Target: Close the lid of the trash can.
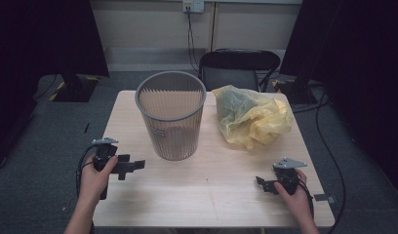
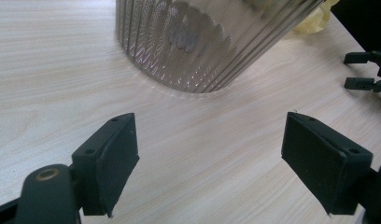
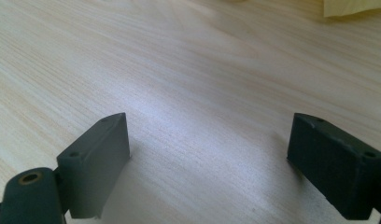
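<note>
My left gripper [image 1: 131,166] hangs low over the pale wooden counter [image 1: 207,195], jaws spread, nothing held, just left of the grey ribbed plastic wastebasket [image 1: 171,114]. A label on the basket's wall is too blurred to read. Right of the basket slumps a crumpled yellow plastic bag [image 1: 250,117], probably its liner. Farther right, my right gripper [image 1: 263,184] waits released, empty.
</note>
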Demonstrator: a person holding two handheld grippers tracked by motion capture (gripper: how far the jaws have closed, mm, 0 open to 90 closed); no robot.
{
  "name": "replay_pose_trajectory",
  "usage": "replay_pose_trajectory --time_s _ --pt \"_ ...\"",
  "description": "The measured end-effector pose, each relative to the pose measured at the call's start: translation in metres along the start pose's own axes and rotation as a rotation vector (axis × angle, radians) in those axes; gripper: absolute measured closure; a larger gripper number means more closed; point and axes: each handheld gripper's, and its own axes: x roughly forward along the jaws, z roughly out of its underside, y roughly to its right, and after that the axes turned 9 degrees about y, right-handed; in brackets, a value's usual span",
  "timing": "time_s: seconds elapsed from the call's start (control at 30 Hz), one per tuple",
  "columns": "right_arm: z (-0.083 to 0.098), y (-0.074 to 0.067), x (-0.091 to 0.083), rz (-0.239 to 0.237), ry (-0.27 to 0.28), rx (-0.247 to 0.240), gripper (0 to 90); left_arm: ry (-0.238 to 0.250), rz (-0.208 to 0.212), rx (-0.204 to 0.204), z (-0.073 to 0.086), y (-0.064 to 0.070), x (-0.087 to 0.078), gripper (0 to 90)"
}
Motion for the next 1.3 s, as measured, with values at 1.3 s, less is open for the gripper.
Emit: replay_pose_trajectory --time_s 1.3 --pt "0.0 0.0 0.0 0.0 0.0 0.0 12.1 -0.013 0.004 -0.006 0.019 -0.006 0.004 18.4"
